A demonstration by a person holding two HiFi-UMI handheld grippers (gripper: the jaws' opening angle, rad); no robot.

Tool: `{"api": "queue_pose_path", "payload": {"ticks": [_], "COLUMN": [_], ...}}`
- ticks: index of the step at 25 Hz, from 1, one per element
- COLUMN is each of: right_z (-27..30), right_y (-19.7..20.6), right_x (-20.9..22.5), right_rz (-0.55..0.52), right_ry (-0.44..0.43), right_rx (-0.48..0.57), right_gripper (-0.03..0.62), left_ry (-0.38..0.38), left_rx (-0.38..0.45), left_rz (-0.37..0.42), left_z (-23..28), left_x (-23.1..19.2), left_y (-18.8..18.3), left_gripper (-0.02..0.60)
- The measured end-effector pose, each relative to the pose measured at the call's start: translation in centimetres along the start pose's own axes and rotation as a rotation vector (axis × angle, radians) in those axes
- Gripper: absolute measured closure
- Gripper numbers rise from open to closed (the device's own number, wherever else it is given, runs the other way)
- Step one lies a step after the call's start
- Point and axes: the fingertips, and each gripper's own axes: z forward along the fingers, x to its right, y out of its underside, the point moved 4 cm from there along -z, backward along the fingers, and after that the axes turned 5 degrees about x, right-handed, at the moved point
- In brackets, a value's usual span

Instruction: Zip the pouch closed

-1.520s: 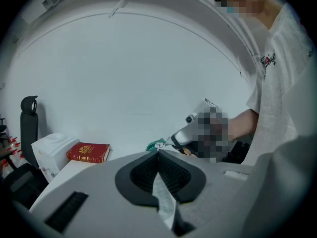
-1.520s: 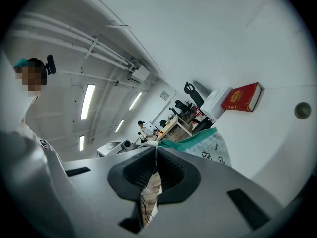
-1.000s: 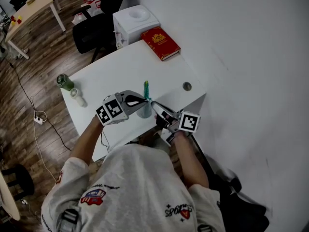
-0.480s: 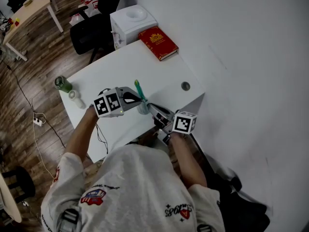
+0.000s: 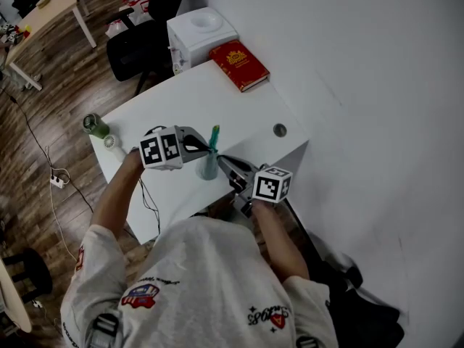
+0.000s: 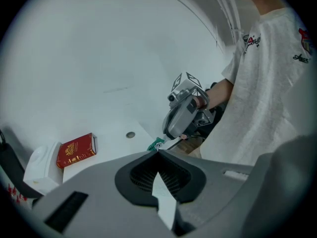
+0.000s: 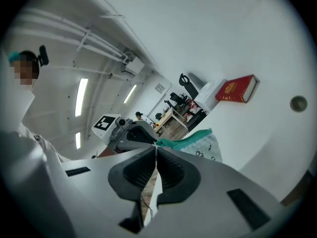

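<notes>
White table under a teal-zipped pouch, left hand-held gripper and right hand-held gripper both clenched on it.

We see a white desk with a red book lying flat at its far corner. A small round grommet sits near its right edge. At the left corner lie a green cylindrical object and, just beside it, a small white object.
</notes>
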Motion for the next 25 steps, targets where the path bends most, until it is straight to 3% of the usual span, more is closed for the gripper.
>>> {"api": "queue_pose_path", "payload": {"ticks": [3,10,16,25], "right_z": [0.2,0.4,-0.2,-0.1], "right_y": [0.3,0.2,-0.2,-0.5], "right_x": [0.0,-1.3,-1.1,-0.9], "right_rz": [0.092,0.011,0.011,-0.039], "right_ry": [-0.022,-0.025,-0.025,0.002], "right_rx": [0.016,0.017,0.042,0.040], "right_gripper": [0.577,0.576,0.569,0.562], "left_ry": [0.058,0.119,0.107,0.069], "left_rx": [-0.112,-0.229,-0.230,-0.184], "left_rz": [0.088,0.207,0.228,0.171], "left_z": [-0.3,-0.5,-0.2,0.2], "left_x": [0.1,0.4,0.4,0.3], "left_y": [-0.2,-0.7,-1.3,-0.9], "left_gripper": [0.580,0.580,0.580,0.580]}}
